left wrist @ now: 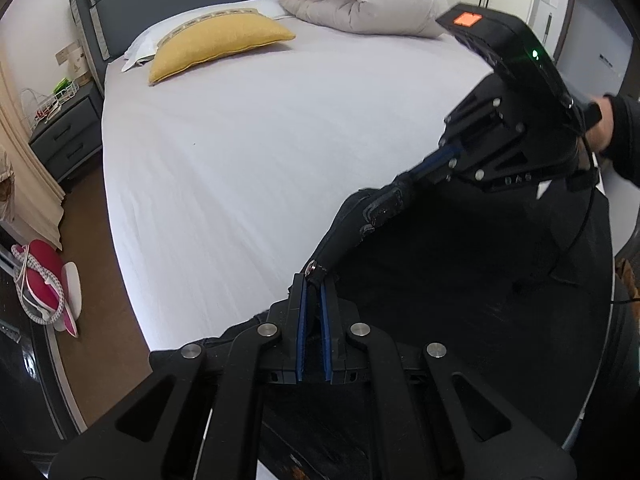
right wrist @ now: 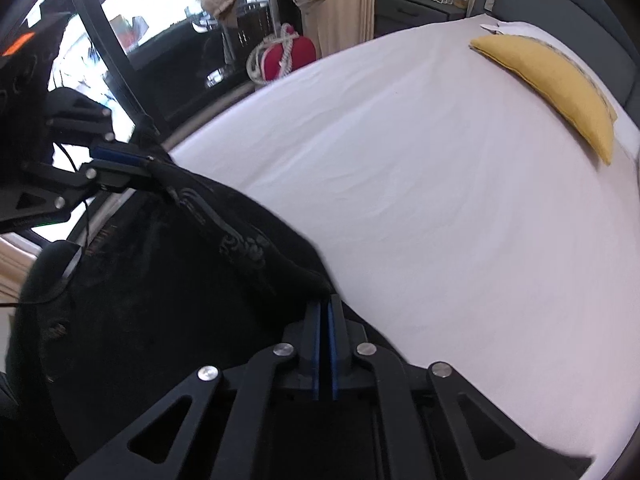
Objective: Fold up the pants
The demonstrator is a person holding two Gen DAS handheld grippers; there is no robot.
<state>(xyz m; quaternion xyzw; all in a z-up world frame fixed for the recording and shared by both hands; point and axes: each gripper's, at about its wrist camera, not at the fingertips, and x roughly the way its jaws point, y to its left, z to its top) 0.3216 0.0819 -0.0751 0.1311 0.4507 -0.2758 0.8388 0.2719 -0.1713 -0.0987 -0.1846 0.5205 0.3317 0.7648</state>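
The left tongs [left wrist: 313, 286] are clamped on one end of the waistband of the black pants [left wrist: 460, 280], beside a metal button; the right tongs [right wrist: 325, 305] are clamped on the other end of the same band. The pants are held up over the near edge of the bed [left wrist: 248, 152], the band stretched between both grips and the rest of the cloth hanging below, out of sight. Risk: each grip takes only a narrow bite of thick fabric, so uneven pulling between the two hands could slip the band out of one grip and drop the pants in a heap. Risk: lowering while the hidden legs are twisted would likely set creases into the fold. The yellow pillow [left wrist: 216, 44] lies well apart and poses no obstruction. Containers: a white wire basket [left wrist: 66, 90] stands on the nightstand [left wrist: 66, 136]; its contents are too small to identify.
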